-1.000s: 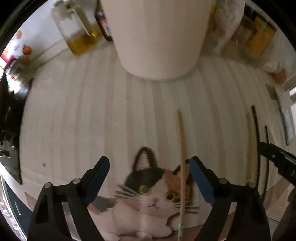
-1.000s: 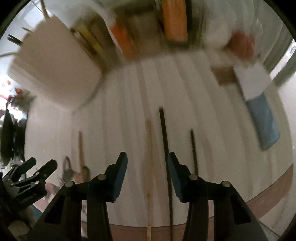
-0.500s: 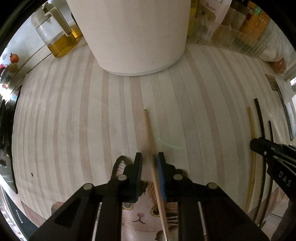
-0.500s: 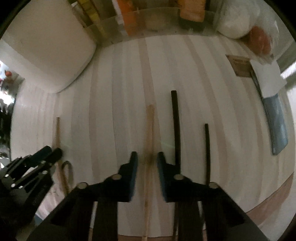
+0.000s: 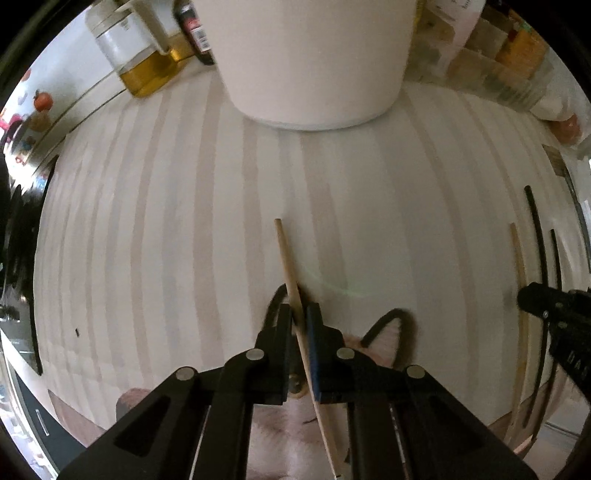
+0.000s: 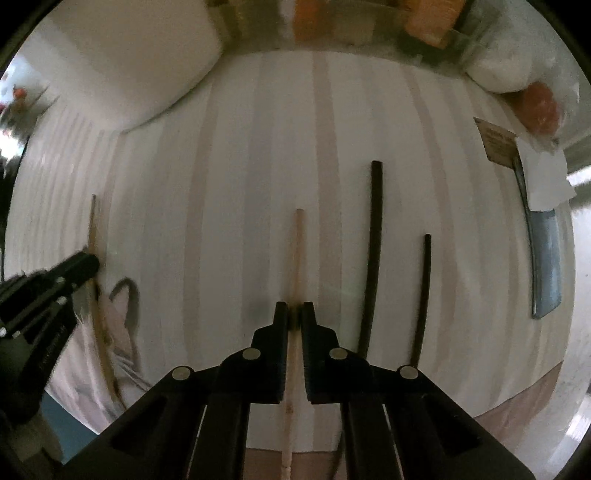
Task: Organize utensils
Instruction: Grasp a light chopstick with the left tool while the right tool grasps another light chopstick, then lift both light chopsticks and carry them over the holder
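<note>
In the left wrist view my left gripper points down at a striped mat; its jaws are closing and pinch a wooden chopstick that lies across a cat picture. My right gripper is closing too, its pads clamped on a second wooden chopstick. Two black chopsticks lie just right of it. A big white container stands at the mat's far edge. Each view catches the other gripper at its side, the right gripper and the left gripper.
An oil bottle and a dark bottle stand left of the container. Packets in a clear box line the back right. A white bag, a paper note and a blue flat thing lie past the mat's right edge.
Both grippers went from open to shut, each on a wooden chopstick. The right one also slid over and sank until it straddled its chopstick.
</note>
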Demonstrator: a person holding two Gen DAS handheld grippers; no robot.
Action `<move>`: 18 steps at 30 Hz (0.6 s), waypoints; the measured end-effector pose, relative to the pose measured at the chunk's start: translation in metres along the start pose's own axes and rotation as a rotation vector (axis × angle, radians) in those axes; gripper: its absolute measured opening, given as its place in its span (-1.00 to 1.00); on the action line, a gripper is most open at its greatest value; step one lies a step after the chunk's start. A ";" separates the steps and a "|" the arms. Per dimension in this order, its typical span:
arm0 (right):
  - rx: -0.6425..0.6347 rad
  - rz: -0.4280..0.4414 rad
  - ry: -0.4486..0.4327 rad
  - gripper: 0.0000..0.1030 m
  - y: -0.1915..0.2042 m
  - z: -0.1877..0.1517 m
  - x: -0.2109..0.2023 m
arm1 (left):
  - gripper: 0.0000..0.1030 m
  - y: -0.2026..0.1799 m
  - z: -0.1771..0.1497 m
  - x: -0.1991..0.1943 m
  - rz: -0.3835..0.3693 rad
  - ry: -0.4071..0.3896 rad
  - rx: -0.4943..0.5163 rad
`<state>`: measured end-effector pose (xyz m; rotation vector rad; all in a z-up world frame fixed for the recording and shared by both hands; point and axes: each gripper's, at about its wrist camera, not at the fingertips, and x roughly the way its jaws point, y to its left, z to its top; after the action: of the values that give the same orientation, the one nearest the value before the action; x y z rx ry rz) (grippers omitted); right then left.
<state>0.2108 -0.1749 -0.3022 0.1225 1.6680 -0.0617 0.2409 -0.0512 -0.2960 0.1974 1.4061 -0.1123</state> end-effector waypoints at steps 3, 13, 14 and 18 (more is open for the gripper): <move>-0.009 0.003 0.028 -0.86 0.001 0.002 0.003 | -0.89 0.005 0.001 0.001 -0.006 0.005 -0.003; -0.045 -0.032 0.047 -0.86 0.021 0.027 0.012 | -0.89 0.022 0.002 0.002 -0.007 -0.001 0.003; -0.045 -0.034 0.046 -0.86 0.022 0.026 0.013 | -0.89 0.021 0.001 0.003 -0.007 -0.001 0.003; -0.041 -0.033 0.047 -0.86 0.027 0.024 0.010 | -0.89 0.018 0.007 0.003 -0.009 0.000 0.003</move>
<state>0.2372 -0.1508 -0.3135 0.0665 1.7175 -0.0500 0.2512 -0.0349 -0.2963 0.1942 1.4065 -0.1218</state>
